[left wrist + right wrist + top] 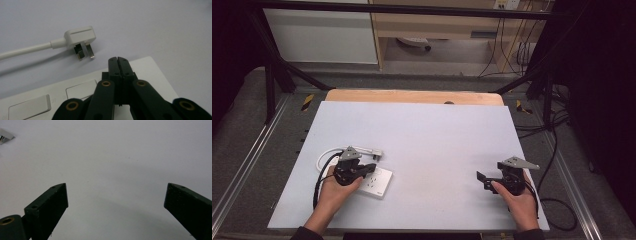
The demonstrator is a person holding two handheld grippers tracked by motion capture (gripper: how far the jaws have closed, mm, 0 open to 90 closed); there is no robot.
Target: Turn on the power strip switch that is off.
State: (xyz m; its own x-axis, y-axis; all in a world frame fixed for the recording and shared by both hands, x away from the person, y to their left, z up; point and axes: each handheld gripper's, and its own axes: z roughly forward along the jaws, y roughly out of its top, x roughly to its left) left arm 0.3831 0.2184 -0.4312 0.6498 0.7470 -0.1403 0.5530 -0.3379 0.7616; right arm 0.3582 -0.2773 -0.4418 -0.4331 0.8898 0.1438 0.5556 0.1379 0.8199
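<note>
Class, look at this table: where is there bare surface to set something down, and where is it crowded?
Free: the broad middle between the left gripper and right gripper, and the whole far half of the table. Crowded: the near-left corner, with socket plate, plug and its cable.

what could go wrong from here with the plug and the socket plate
1. The left gripper sits shut over the socket plate, apparently loose on the table; it may slide if pushed.
2. The plug lies on its side beyond the plate, pins facing it; a grab on its smooth rounded body could slip or twist it.
3. Its white cable trails away and may drag as the plug is lifted.
</note>
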